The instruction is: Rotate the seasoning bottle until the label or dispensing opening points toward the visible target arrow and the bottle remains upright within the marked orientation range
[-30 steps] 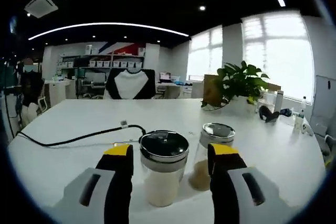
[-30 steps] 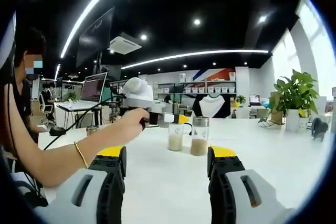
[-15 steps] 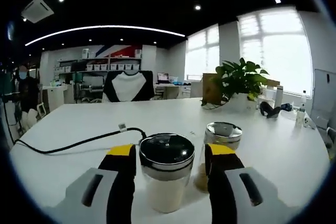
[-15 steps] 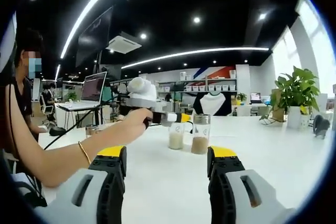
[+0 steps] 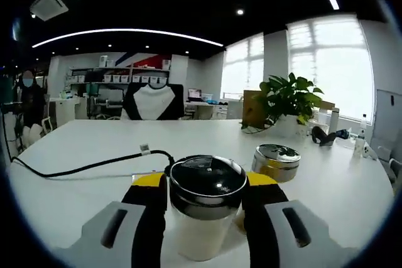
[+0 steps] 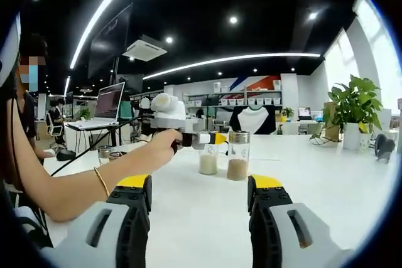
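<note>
Seasoning bottle (image 5: 206, 208), black-lidded with pale contents, stands upright between left gripper (image 5: 204, 192) jaws.

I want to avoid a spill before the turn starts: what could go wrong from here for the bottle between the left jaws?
The left gripper stands around the pale seasoning bottle, while the brown bottle sits close beside the right jaw; a wide turn might knock it. The grip looks high, near the black lid, so twisting could tip the bottle. The black cable lies nearby and might snag.
</note>
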Demonstrator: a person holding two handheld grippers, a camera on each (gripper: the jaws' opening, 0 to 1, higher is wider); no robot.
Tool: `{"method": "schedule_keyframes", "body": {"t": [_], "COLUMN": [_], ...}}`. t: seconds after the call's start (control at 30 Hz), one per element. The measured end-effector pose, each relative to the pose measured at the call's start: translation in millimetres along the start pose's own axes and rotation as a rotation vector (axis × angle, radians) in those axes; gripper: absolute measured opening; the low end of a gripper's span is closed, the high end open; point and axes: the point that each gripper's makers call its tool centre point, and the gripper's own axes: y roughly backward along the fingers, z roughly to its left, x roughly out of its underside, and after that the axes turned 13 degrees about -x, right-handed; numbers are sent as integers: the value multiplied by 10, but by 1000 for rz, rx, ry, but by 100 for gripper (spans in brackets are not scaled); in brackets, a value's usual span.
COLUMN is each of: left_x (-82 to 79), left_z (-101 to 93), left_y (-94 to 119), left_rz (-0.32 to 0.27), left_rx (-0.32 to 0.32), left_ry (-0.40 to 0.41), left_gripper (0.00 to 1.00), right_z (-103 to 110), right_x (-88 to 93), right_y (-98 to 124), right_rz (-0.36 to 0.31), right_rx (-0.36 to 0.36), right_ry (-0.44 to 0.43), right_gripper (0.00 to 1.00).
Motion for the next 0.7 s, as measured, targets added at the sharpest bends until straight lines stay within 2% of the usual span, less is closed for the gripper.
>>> {"method": "schedule_keyframes", "body": {"t": [0.1, 0.4, 0.67, 0.7], "left_x": [-15, -48, -328, -372], "left_z": [-24, -28, -59, -84], "left_y": [3, 7, 99, 171], "left_rz": [-22, -49, -115, -125], "left_rx": [-18, -24, -4, 0], "left_ry": [-36, -60, -81, -87], "left_gripper": [46, 45, 45, 45], "right_z": [-2, -18, -21, -16], "right_x": [12, 12, 23, 20], "right_y": [-6, 26, 64, 69], "right_rz": [1, -5, -7, -9], "right_rx": [0, 4, 9, 9], "right_ry": [-2, -5, -10, -11], "right_gripper": [61, 60, 60, 60]}}
